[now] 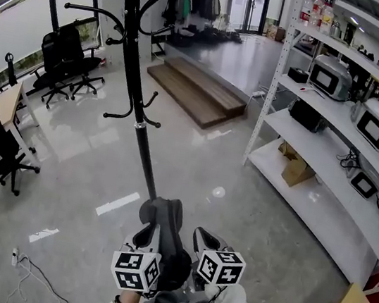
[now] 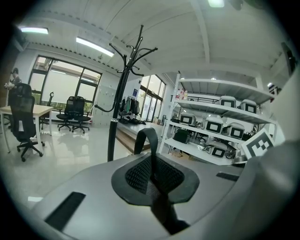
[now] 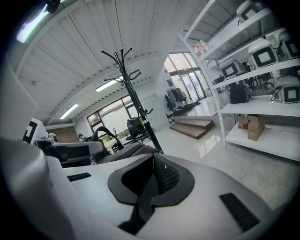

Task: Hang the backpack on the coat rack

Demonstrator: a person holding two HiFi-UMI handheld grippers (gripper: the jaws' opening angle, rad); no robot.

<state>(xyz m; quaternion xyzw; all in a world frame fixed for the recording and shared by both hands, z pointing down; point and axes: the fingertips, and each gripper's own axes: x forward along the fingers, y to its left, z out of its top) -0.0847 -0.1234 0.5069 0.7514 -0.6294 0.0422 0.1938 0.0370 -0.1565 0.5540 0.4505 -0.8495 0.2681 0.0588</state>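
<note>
Dark grey fabric backpack (image 1: pixel 163 227) held low, at the foot of the black metal coat rack (image 1: pixel 136 67).
The pack hangs slumped and upright, just above the glossy pale floor (image 1: pixel 251 214), none of it on a hook. Left tongs (image 1: pixel 146 237) are clamped on its black webbing loop (image 2: pixel 146 138). Right tongs (image 1: pixel 205 241), level alongside, have their pads pressed together at the pack's right edge.

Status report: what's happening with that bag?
Left tool and right tool shut on backpack. Held low, not yet on coat rack. Nothing between.
</note>
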